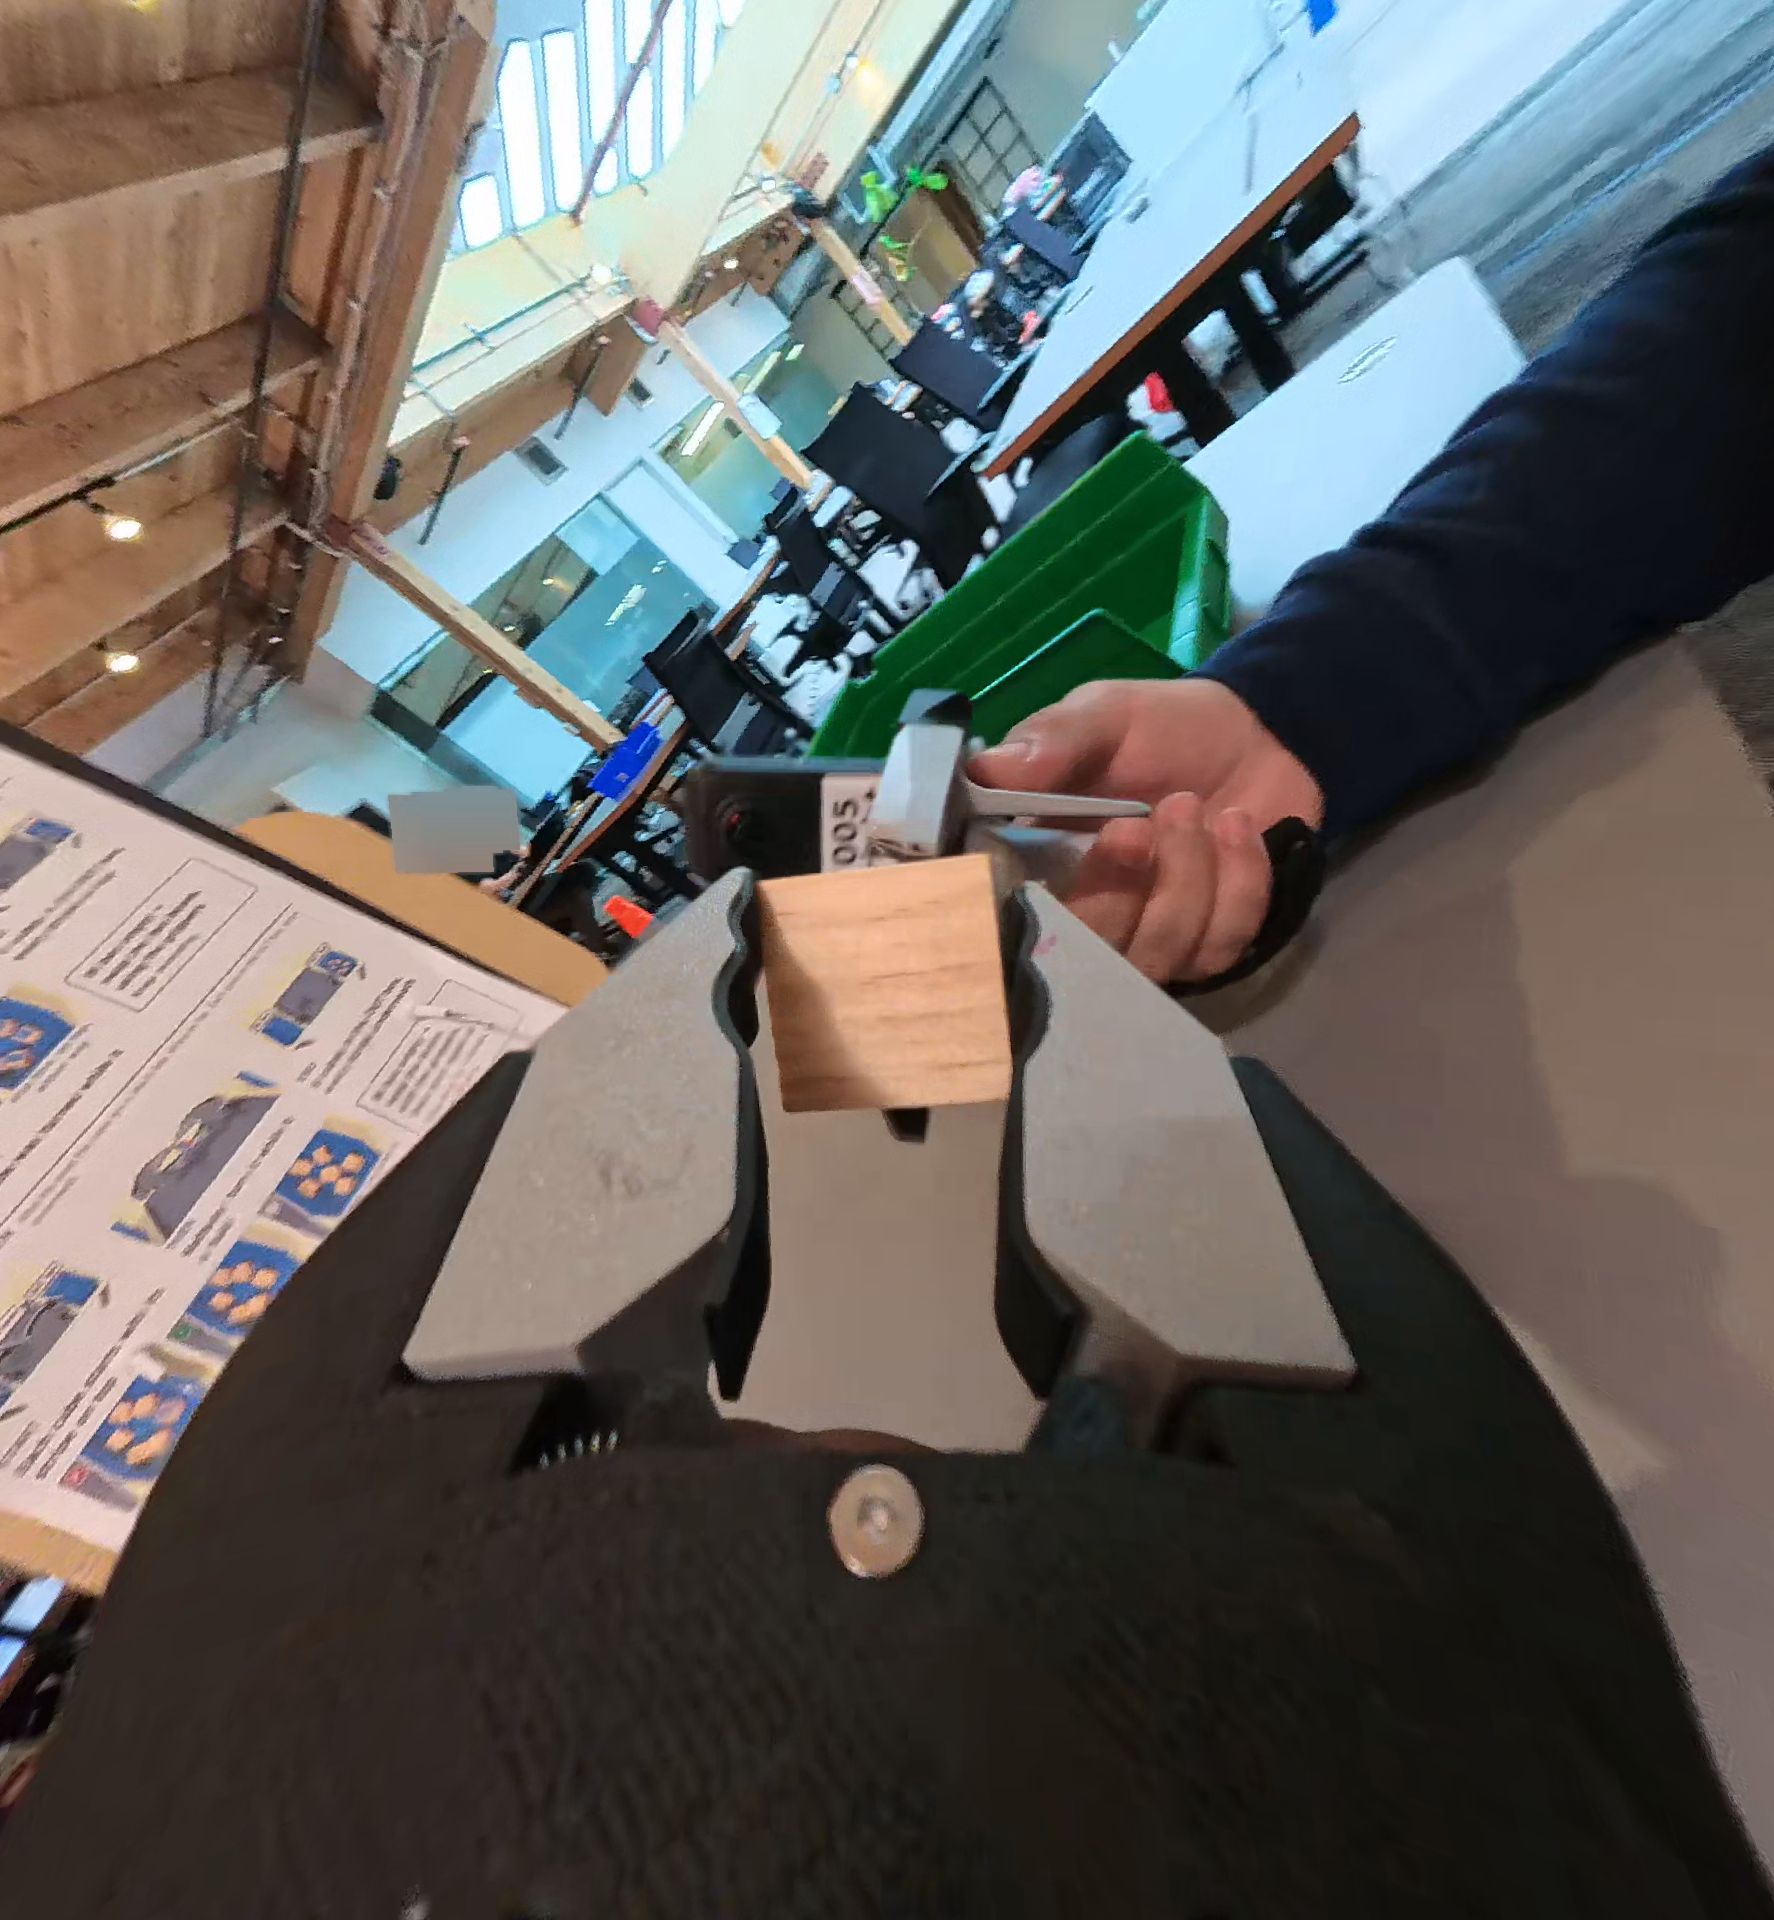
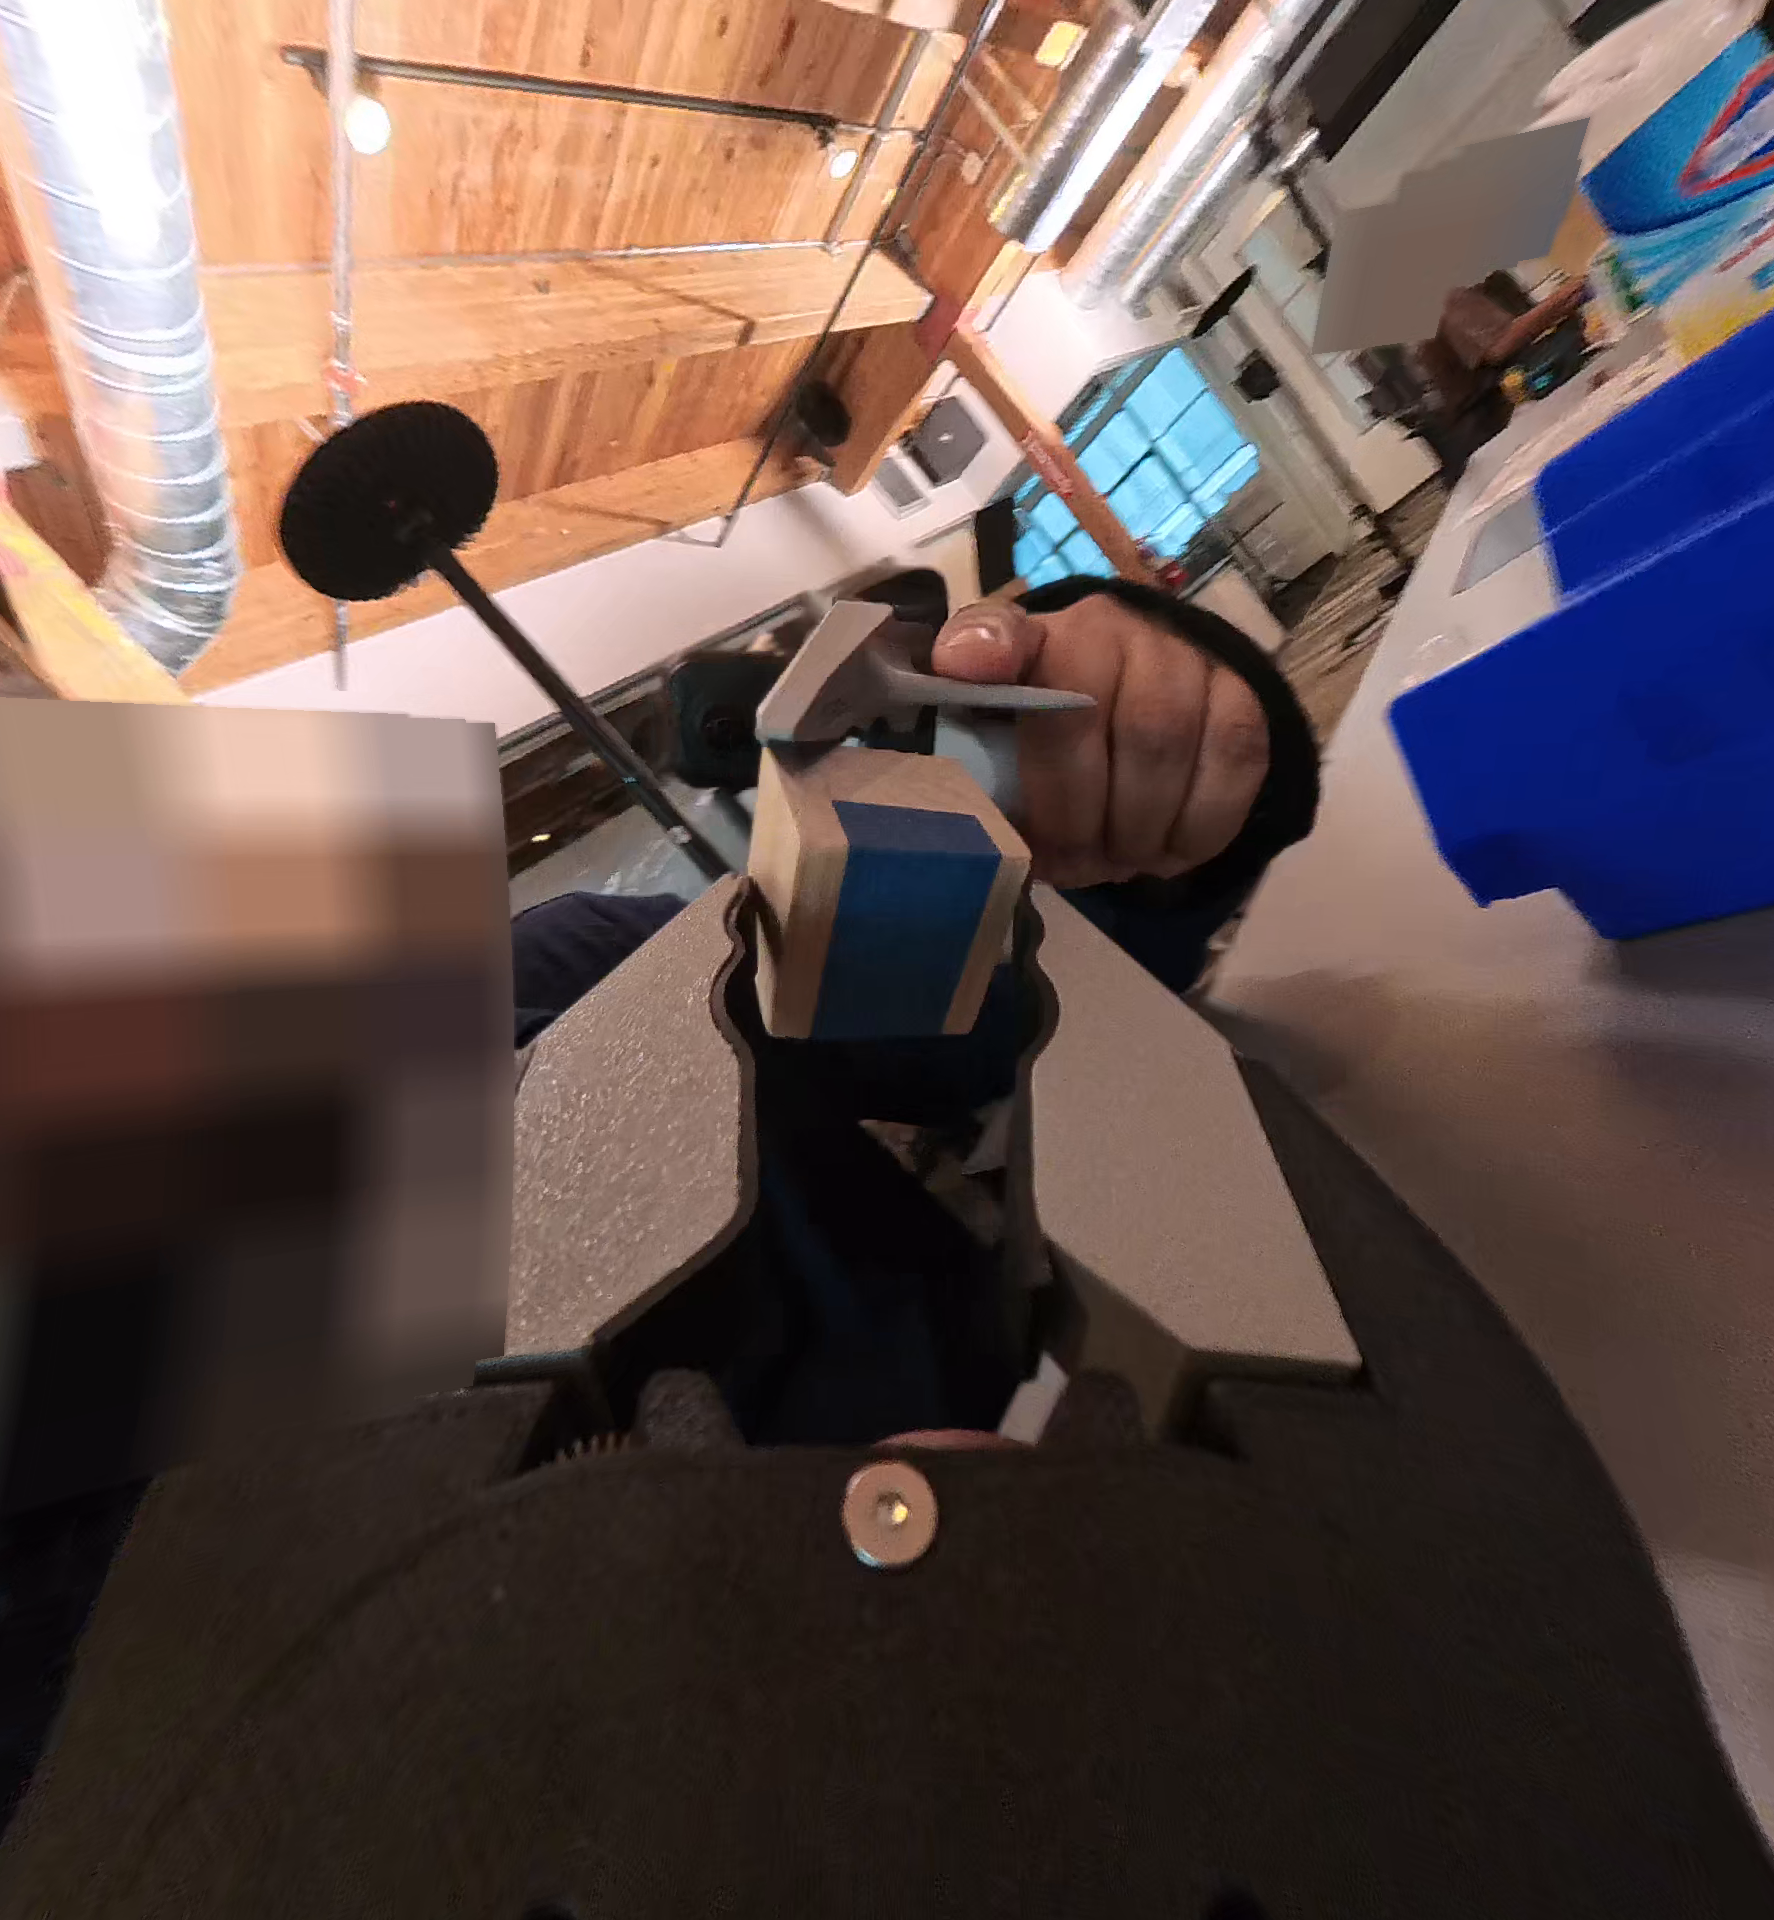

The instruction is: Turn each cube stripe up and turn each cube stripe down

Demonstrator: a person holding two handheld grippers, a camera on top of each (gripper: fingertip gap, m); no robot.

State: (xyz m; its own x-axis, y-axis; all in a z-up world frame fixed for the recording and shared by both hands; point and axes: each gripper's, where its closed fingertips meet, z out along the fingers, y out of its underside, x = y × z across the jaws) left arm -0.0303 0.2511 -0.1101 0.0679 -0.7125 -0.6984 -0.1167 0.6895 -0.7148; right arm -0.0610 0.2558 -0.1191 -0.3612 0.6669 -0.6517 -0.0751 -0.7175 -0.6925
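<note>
The small wooden cube with a blue stripe (image 2: 888,914) is held mid-air, clamped by both left gripper (image 1: 885,977) and right gripper (image 2: 888,935). Judged light, rigid, smooth; flat opposite faces should be gripped.

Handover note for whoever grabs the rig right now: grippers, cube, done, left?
Left gripper: shut on the wooden cube, lifted off the grey table.
Right gripper: shut on the same cube, so both hold it at once, mid handover.
Cube: the blue stripe faces the right wrist camera; the left wrist view sees only plain wood.
Nearby: a green bin, a blue bin.
Done: cube picked up. Other cubes are out of view.
Left: release one gripper, set the cube down in the wanted orientation.
</note>
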